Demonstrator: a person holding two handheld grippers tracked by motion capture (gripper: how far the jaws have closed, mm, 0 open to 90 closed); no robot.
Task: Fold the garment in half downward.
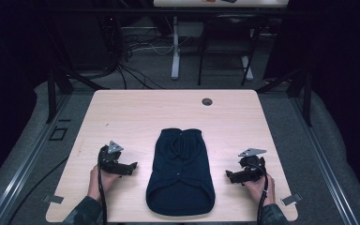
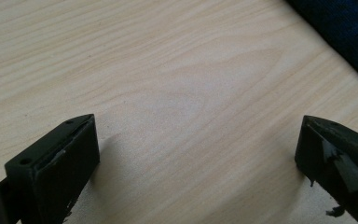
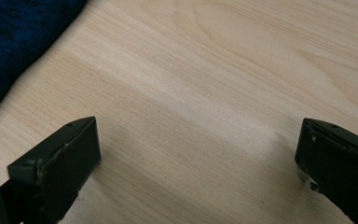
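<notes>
On the tabletop (image 1: pixel 136 112) I'm resting both claws, left claw (image 1: pixel 132 167) and right claw (image 1: pixel 229 176), wide open and empty, flanking the dark garment (image 1: pixel 180 171); next I'm likely grasping its edges

Dark blue garment (image 2: pixel 345 32) was cut off by upper right corner of left gripper view; only small part of cloth was seen there. Same garment (image 3: pixel 18 42) was cut by upper left edge of right gripper view. In high view, person's forearms were cut off at bottom edge. Second table (image 1: pixel 220 3) at top edge was cut off; small things on it were too small to tell. Background was dark, details unclear.
</notes>
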